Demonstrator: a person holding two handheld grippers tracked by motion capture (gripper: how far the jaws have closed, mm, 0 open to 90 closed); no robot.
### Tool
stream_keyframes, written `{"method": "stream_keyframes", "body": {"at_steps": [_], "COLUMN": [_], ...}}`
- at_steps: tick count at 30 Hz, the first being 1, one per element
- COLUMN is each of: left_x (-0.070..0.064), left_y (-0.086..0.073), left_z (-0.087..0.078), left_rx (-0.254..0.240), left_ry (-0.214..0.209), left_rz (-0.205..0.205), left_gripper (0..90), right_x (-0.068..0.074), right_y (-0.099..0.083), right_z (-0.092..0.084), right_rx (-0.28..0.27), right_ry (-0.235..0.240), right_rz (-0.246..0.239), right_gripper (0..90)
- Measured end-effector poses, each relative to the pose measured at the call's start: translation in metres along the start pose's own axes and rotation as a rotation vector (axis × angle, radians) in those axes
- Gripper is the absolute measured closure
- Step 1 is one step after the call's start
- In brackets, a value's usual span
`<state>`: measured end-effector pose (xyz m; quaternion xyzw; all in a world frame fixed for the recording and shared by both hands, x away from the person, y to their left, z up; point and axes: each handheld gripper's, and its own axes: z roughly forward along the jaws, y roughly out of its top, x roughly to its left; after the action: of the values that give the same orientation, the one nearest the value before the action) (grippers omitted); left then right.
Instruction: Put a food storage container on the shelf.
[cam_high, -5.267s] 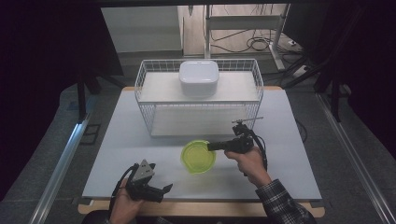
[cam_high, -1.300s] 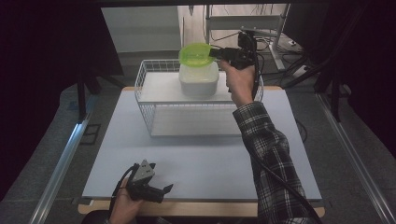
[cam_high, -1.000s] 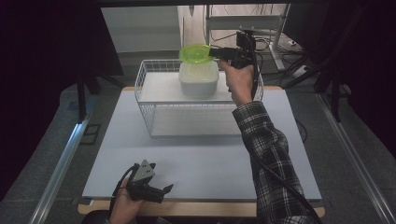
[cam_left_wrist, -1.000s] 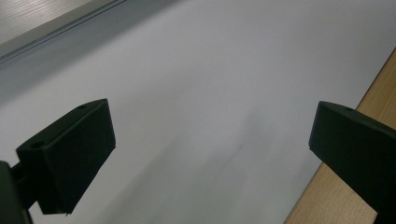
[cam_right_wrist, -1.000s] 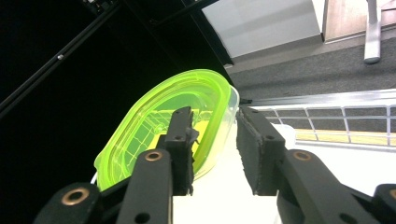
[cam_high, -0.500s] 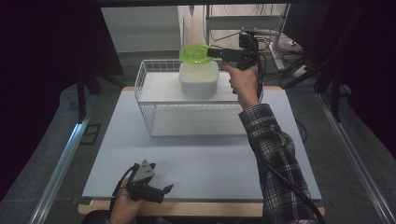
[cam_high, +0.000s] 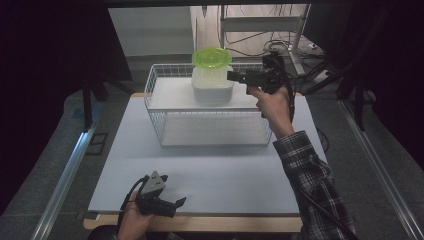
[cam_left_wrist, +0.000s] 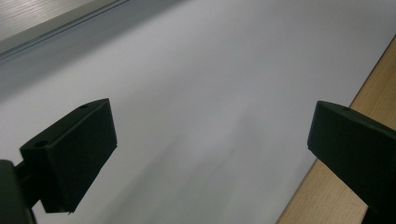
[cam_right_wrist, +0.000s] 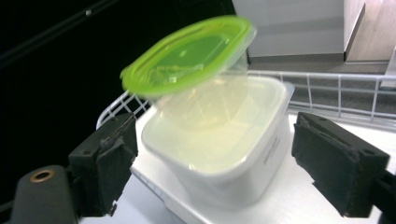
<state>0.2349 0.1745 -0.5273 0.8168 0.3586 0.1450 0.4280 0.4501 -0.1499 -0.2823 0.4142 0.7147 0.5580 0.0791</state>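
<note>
Beside container (cam_right_wrist: 219, 140), right tongs (cam_right_wrist: 212, 163) wide, empty.

The left gripper (cam_left_wrist: 210, 158) holds its jaws wide apart over the white tabletop (cam_left_wrist: 210, 70).

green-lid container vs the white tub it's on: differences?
The green-lidded container is clear, lidded and tilted; the white tub is opaque, has no lid and sits flat on the wire rack. The lidded container looks smaller and dips into the tub's open top. Both are rounded-square plastic.
</note>
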Motion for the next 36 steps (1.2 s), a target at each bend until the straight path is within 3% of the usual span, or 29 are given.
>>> {"method": "stream_keyframes", "body": {"at_steps": [17, 23, 36], "left_x": [-0.001, 0.0, 0.0], "left_y": [0.0, 0.0, -0.001], "left_z": [-0.002, -0.002, -0.001], "left_rx": [-0.031, -0.027, -0.022], "left_ry": [-0.017, -0.016, -0.012], "left_rz": [-0.003, -0.004, -0.007], "left_gripper": [2.8, 2.6, 1.7], "right_x": [0.014, 0.016, 0.014], "right_y": [-0.053, -0.071, -0.108], "right_z": [-0.013, -0.016, -0.021], "right_rx": [0.073, 0.09, 0.101], "right_ry": [-0.006, 0.014, 0.011], "right_rz": [-0.175, -0.199, -0.243], "right_gripper": [6.1, 4.6, 2.8]}}
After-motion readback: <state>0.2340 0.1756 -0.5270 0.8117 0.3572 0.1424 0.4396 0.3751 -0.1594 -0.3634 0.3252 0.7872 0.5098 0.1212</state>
